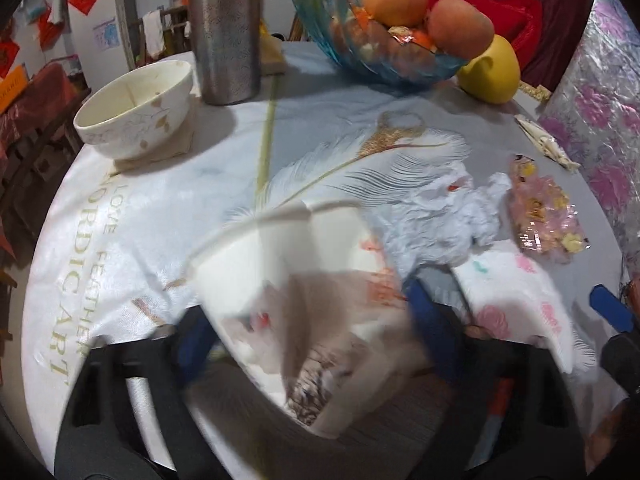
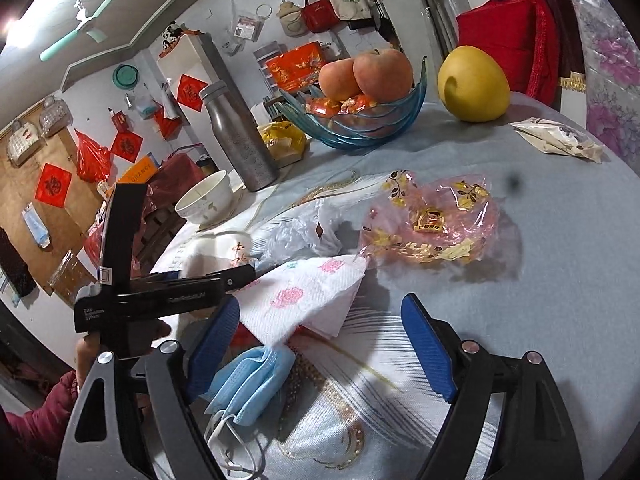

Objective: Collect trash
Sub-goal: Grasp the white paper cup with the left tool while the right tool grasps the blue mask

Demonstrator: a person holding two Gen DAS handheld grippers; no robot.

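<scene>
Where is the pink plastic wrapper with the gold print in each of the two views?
Left wrist view: the pink plastic wrapper lies at the right, on the grey tablecloth, beside the crumpled white plastic bag.
Right wrist view: it lies near the centre, just beyond the flowered paper towel.
Shared landmark: the blue glass fruit bowl, farther back on the table in both.

place: likely home | table [image 2: 560,280] | fruit bowl [image 2: 360,132] | hung bags [image 2: 320,12]

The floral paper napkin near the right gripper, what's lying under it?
The floral paper napkin overlaps a blue face mask at its near edge, and something red shows beneath it. Whatever else lies under its middle is covered.
</scene>
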